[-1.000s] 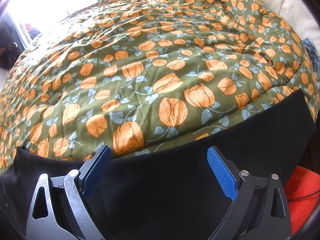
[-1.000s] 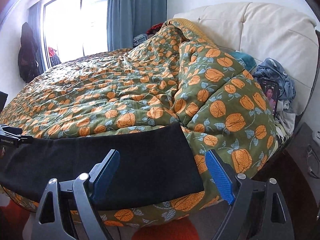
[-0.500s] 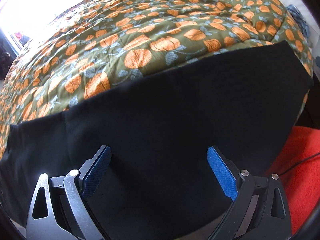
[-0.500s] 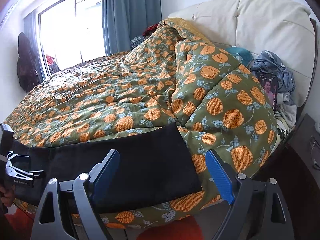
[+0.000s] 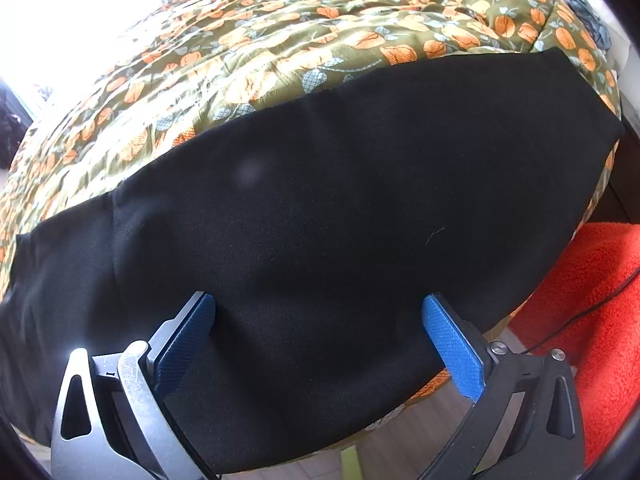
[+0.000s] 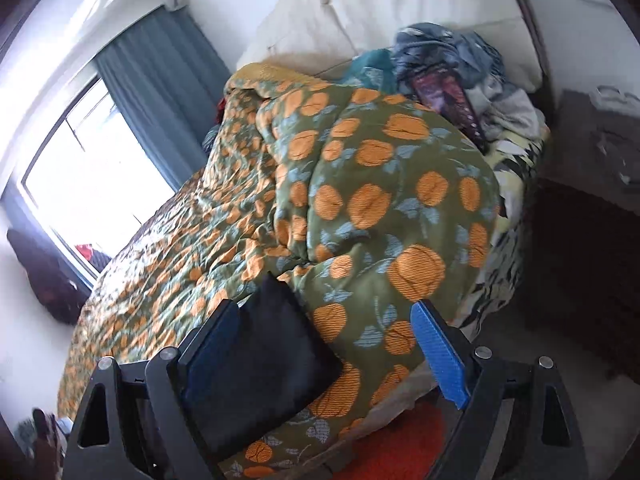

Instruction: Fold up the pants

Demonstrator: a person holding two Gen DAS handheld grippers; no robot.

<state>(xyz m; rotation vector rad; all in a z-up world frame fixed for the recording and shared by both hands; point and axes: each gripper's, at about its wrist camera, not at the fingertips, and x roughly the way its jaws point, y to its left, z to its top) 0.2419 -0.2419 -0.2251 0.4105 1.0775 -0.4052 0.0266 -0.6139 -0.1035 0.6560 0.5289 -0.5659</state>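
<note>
The black pants [image 5: 340,208] lie flat as a long folded strip along the near edge of the bed, on the green quilt with orange flowers [image 5: 320,40]. My left gripper [image 5: 318,322] is open and hovers close over the middle of the pants, holding nothing. In the right wrist view one end of the pants [image 6: 276,356] shows at the lower left, on the quilt [image 6: 360,200]. My right gripper [image 6: 320,336] is open and empty, tilted, just above that end and the bed edge.
An orange-red rug [image 5: 592,320] with a thin black cable lies on the floor beside the bed; it also shows in the right wrist view [image 6: 400,448]. Piled clothes and a phone [image 6: 452,104] lie by the cream headboard [image 6: 380,8]. A dark nightstand [image 6: 592,240] stands to the right.
My left gripper has moved down and in over the pants, which now fill its view. My right gripper has swung right and tilted, toward the pants' end. Both stayed open.
</note>
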